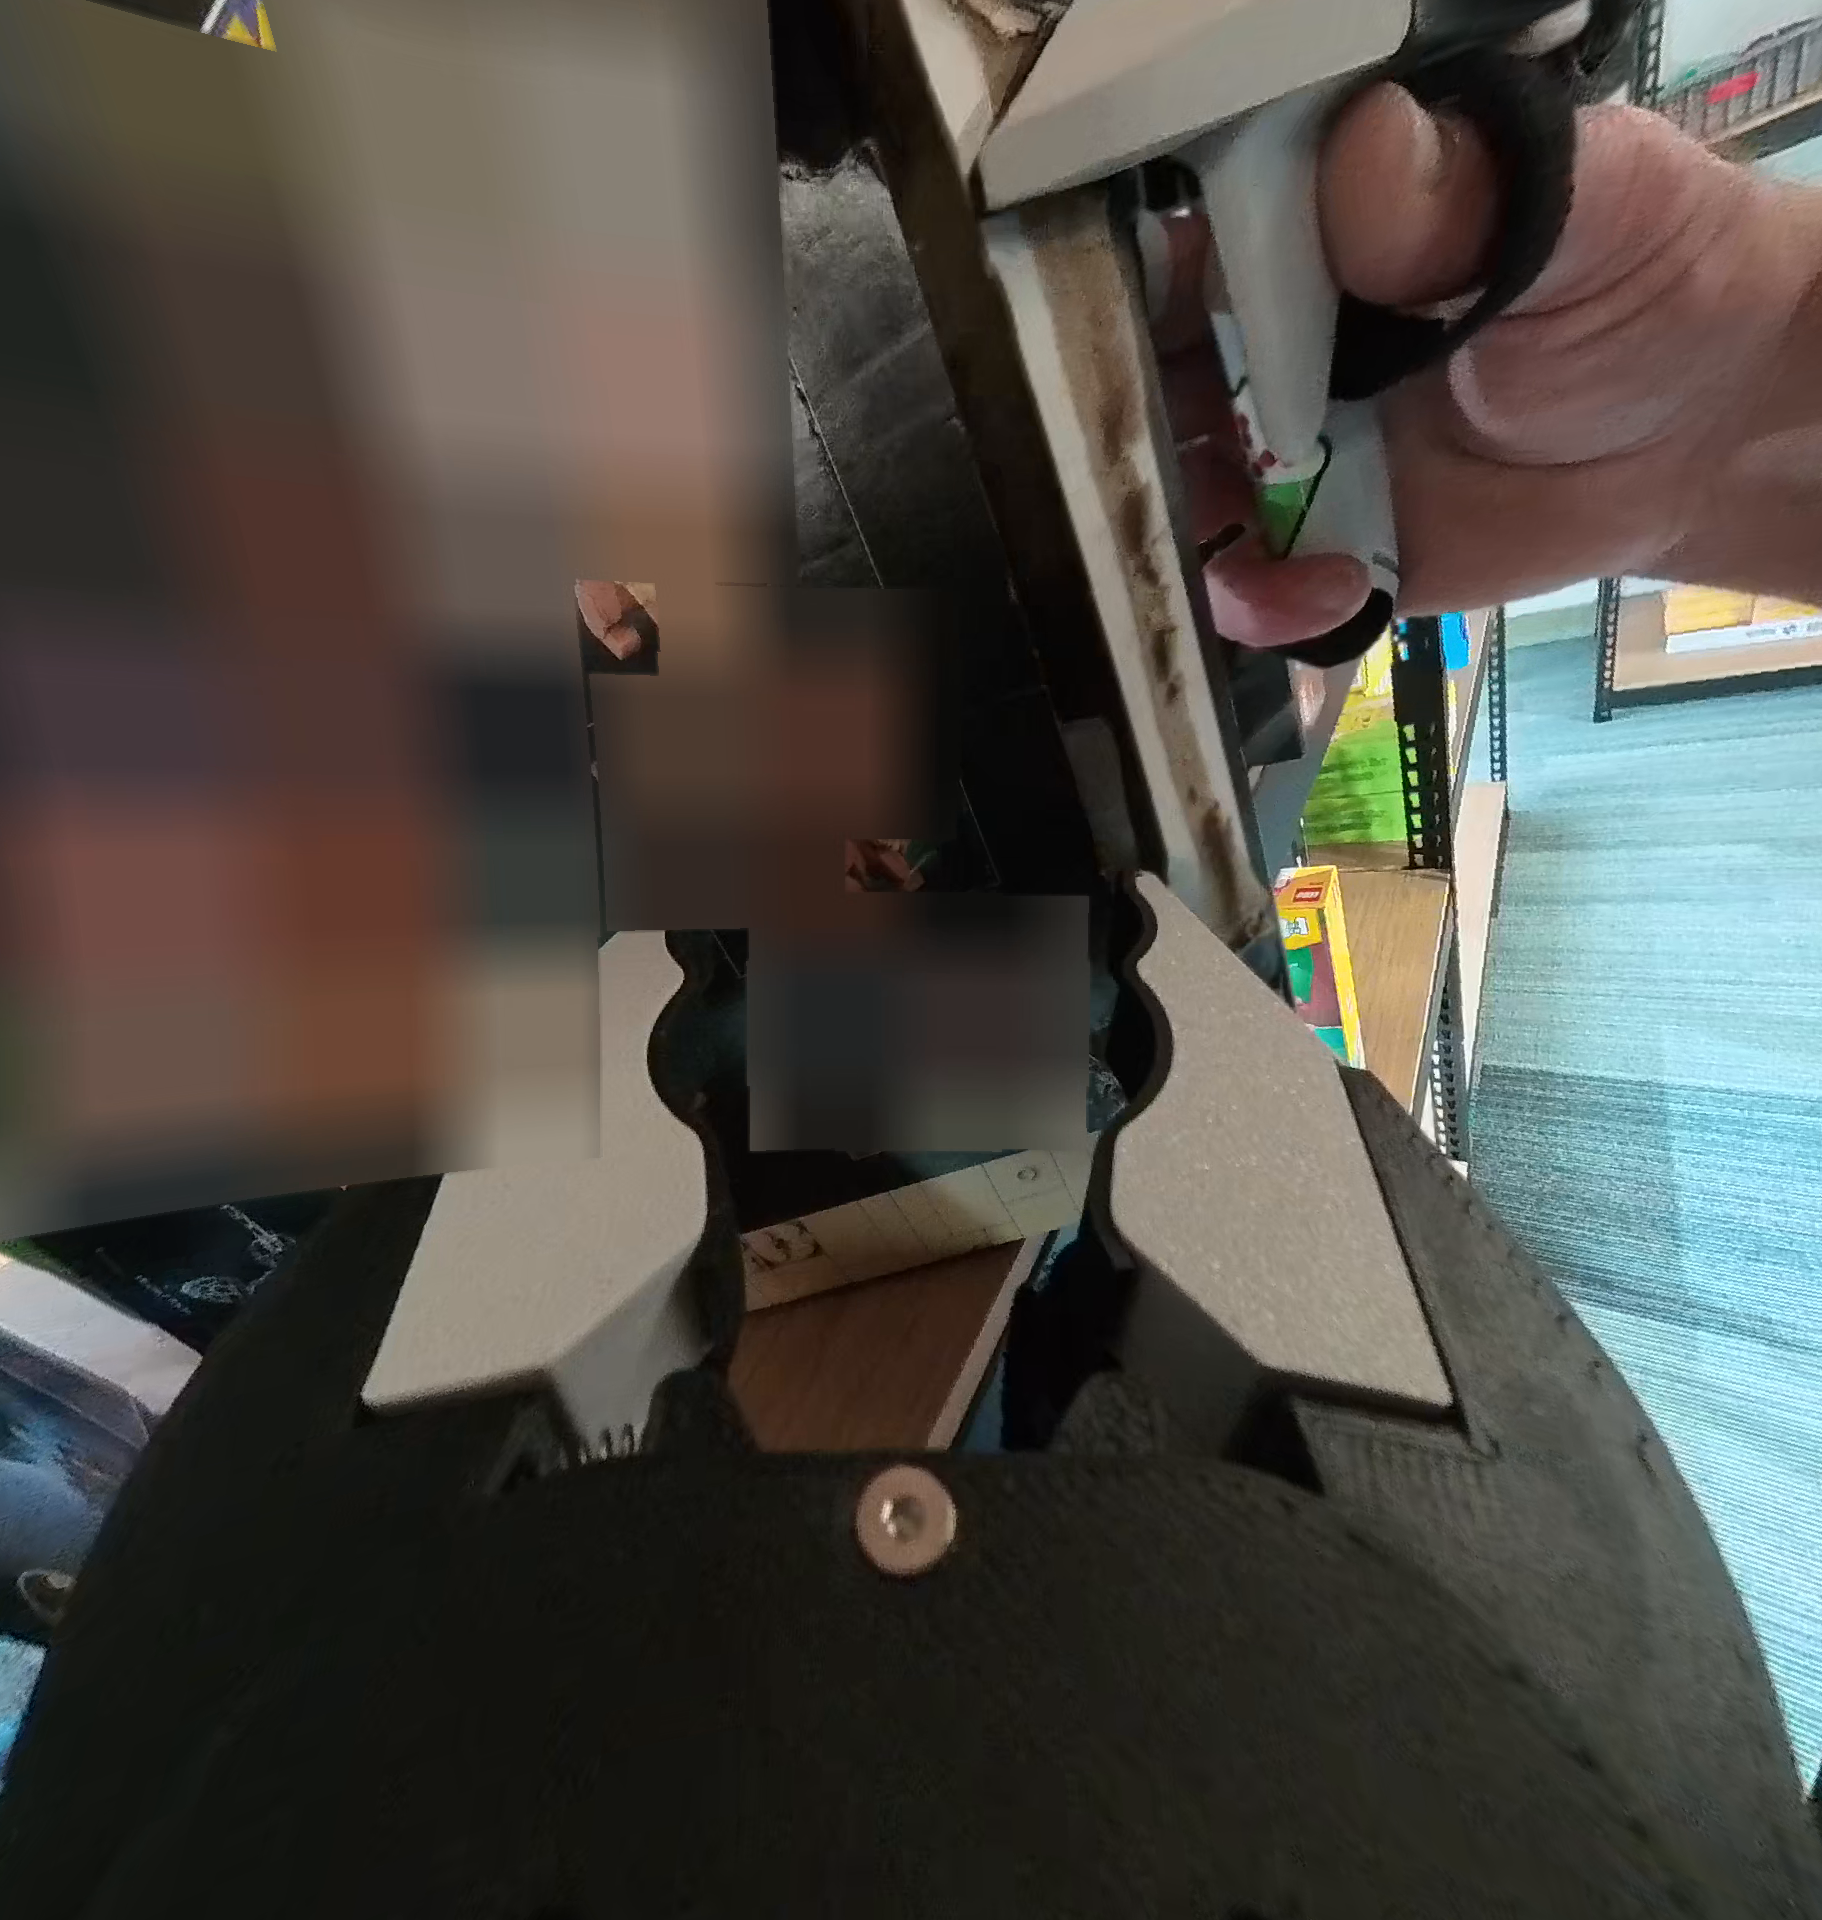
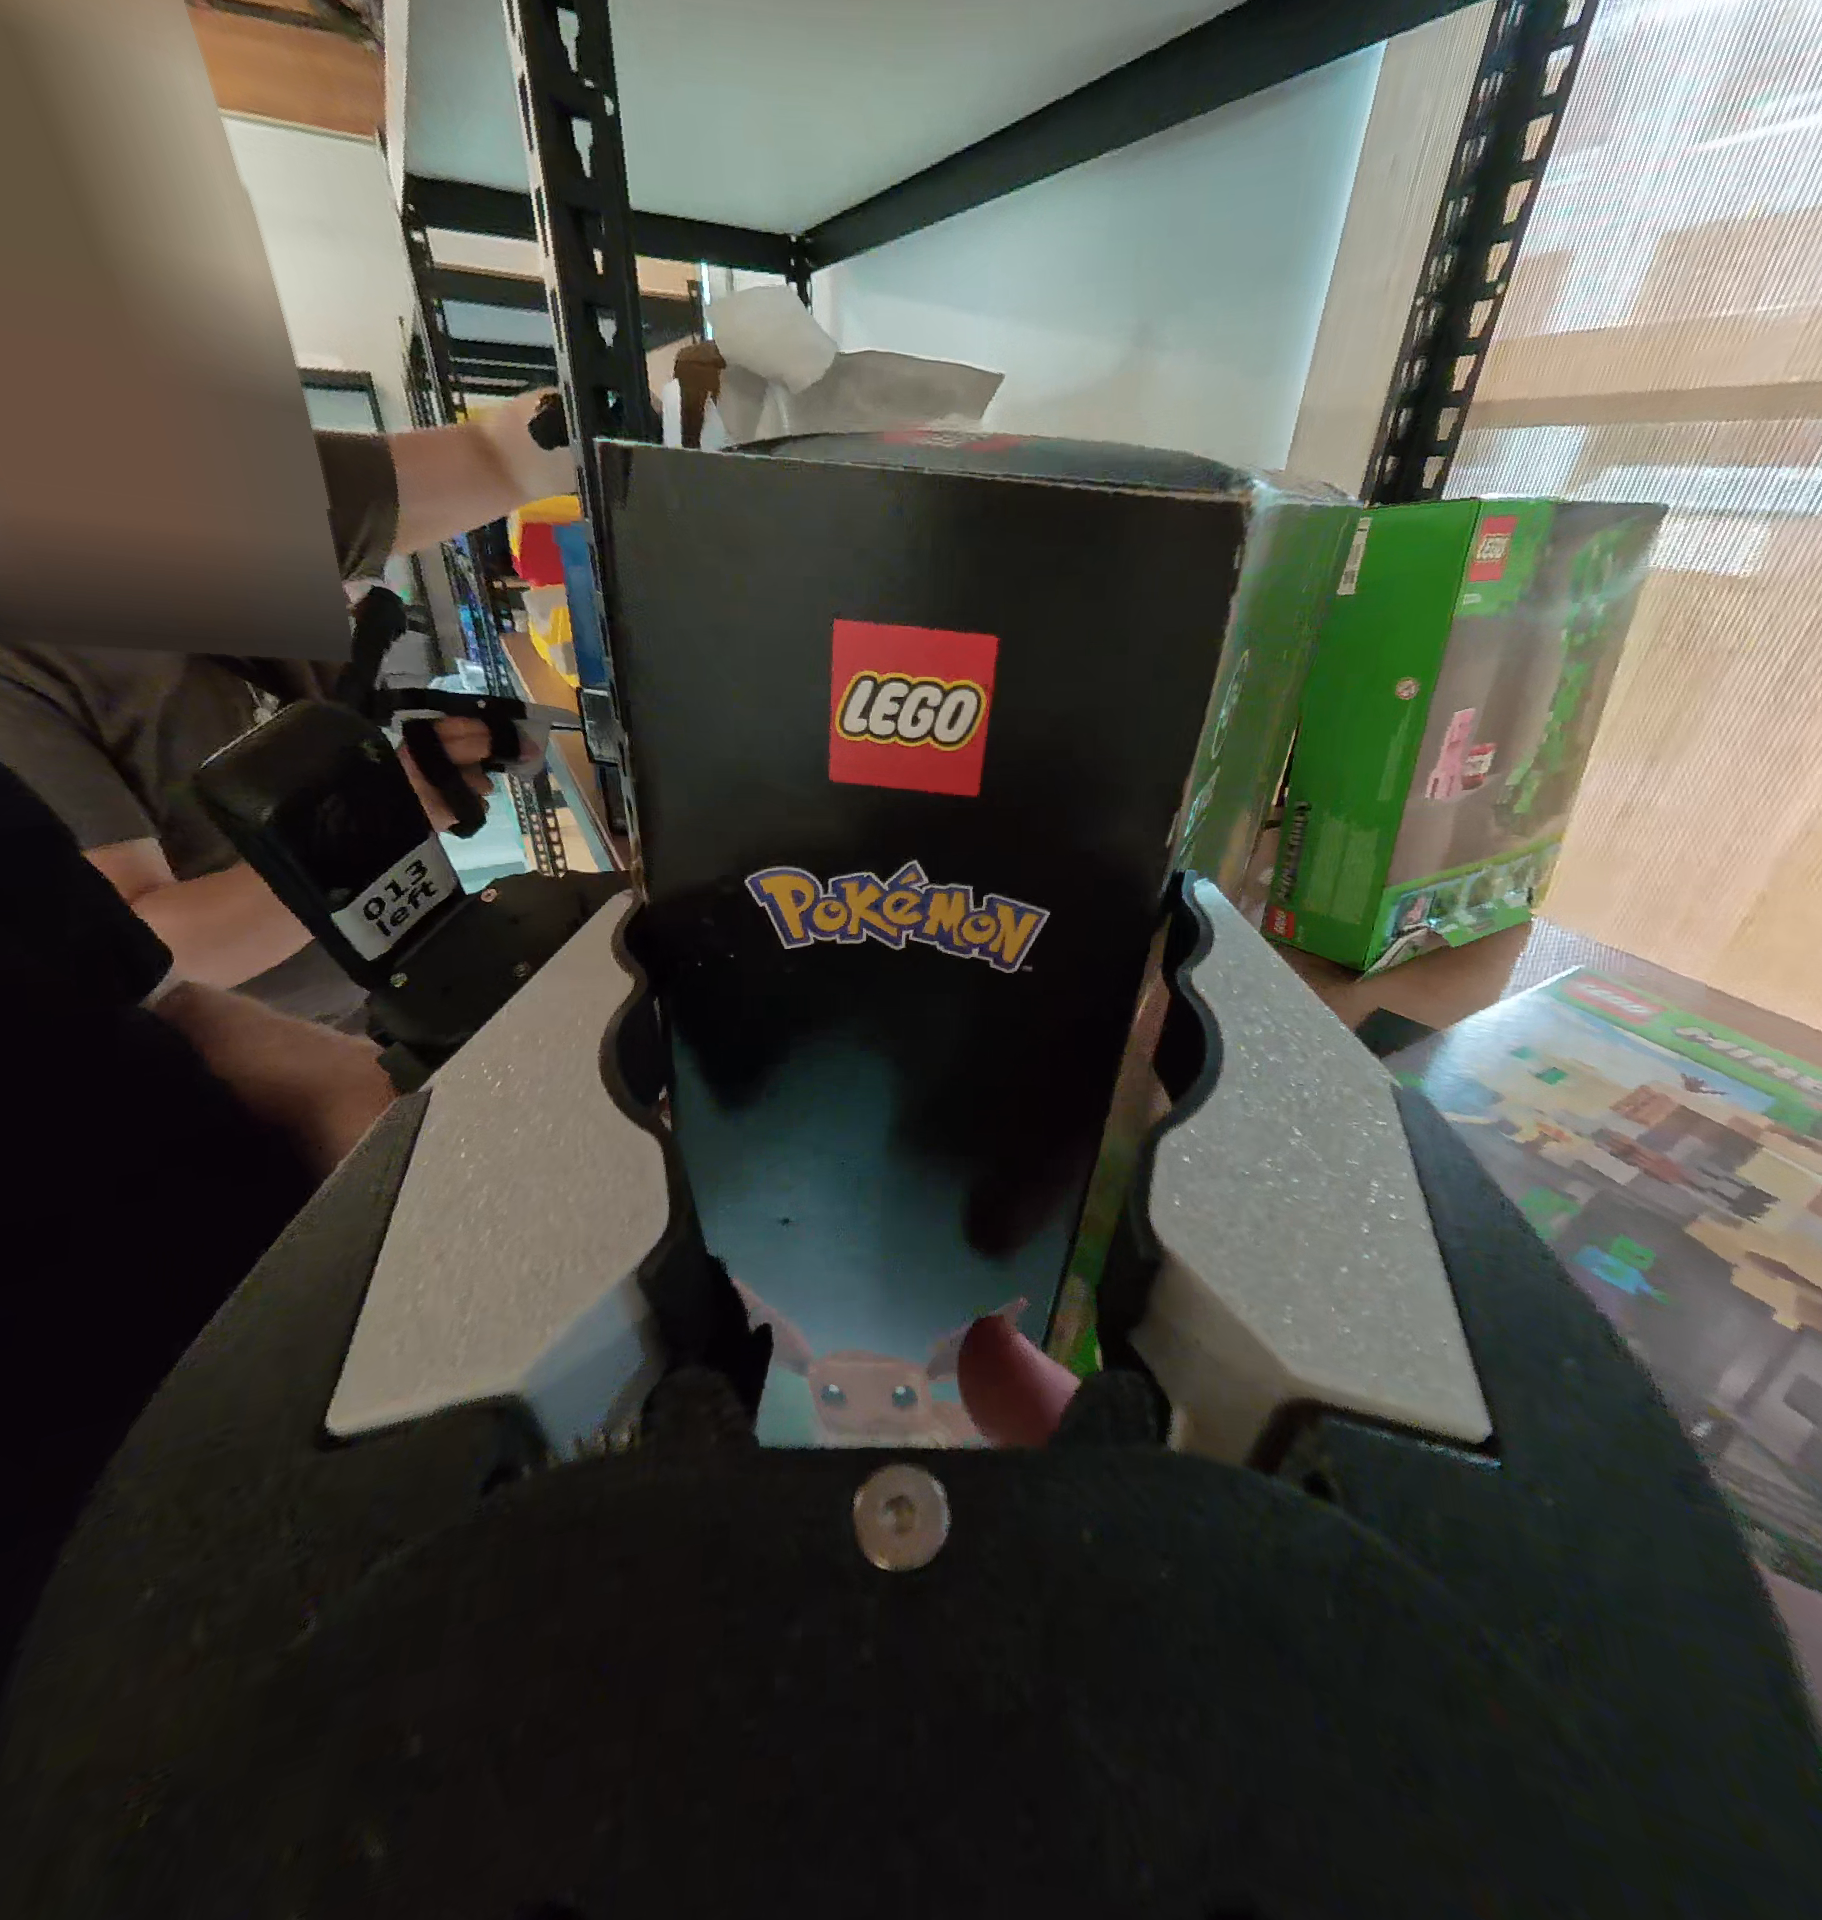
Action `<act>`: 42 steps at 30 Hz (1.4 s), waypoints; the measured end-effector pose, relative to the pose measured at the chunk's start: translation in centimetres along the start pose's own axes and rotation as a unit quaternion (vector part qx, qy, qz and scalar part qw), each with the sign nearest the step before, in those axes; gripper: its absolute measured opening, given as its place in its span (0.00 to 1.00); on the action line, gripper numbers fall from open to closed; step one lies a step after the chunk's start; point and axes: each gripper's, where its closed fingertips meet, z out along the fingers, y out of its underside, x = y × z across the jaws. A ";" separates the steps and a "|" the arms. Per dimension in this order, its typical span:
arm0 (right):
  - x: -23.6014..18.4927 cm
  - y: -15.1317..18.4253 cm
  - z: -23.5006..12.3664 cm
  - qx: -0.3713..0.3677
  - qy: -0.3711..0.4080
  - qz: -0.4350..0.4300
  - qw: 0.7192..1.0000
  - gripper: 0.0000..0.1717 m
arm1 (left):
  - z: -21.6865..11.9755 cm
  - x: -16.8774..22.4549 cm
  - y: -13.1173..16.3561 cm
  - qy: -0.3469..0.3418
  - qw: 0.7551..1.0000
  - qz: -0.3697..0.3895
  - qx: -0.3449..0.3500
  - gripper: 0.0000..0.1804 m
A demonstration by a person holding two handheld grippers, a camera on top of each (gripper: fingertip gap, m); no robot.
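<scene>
Left wrist view: blur patches cover 9 to 12 o'clock. Left gripper [image 1: 912, 1039] has its fingers [image 1: 1250, 1122] spread wide; whether anything sits between them cannot be told, blur covers the gap. At 1 o'clock a bare hand [image 1: 1572, 395] grips the other gripper's white handle, close above the right fingertip. At 3 o'clock a shelf rack [image 1: 1426, 790] edge with a yellow box [image 1: 1317, 935], then open blue carpet [image 1: 1676, 935] with free room.

Right wrist view: at 9 o'clock the left gripper's black body [image 2: 346, 831], just beside the black box's left edge. Centre: tall black box [image 2: 917, 727] standing upright on the wooden shelf board [image 2: 1489, 966], between the right gripper's [image 2: 907, 1039] fingers [image 2: 1291, 1122]. Left finger touches the box edge; a thin gap shows at the right one. At 2 o'clock a green box [image 2: 1447, 727], near the black box's right edge. At 4 o'clock a flat box [image 2: 1634, 1164] lying down, little free room there. Rack posts [image 2: 574, 260] behind at 11 o'clock.
</scene>
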 end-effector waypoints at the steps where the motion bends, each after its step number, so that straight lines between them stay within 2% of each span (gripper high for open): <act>1: 0.0 0.0 -0.1 -0.005 -0.004 0.001 1.000 0.54 | 0.0 0.0 0.0 0.001 1.000 -0.001 -0.001 0.43; 7: 0.5 0.3 -0.1 -0.036 0.010 -0.025 0.999 0.53 | 0.1 0.3 0.0 0.001 1.000 0.006 0.000 0.43; 15: 0.5 0.3 0.5 -0.032 0.007 -0.034 0.999 0.51 | -0.4 -0.1 0.1 -0.002 1.000 0.011 -0.002 0.39; 19: 0.4 0.3 0.7 -0.034 0.003 -0.036 0.999 0.51 | -1.6 -1.0 -2.6 -0.007 0.999 0.017 0.031 0.37; 22: 0.4 0.3 0.9 -0.034 0.000 -0.038 0.999 0.51 | -1.5 -2.0 -4.6 -0.043 0.998 0.029 0.044 0.44; 25: 0.3 0.4 0.9 -0.033 0.000 -0.036 0.999 0.52 | -0.5 -3.2 -4.8 -0.080 0.995 0.039 0.034 0.54; 27: 0.4 0.3 0.9 -0.029 0.000 -0.031 0.999 0.52 | 0.0 -3.5 -4.9 -0.088 0.995 0.030 0.031 0.57; 42: 0.8 0.7 -0.2 -0.050 -0.042 -0.034 0.997 0.54 | 0.7 -3.2 -4.9 -0.090 0.995 0.029 0.029 0.54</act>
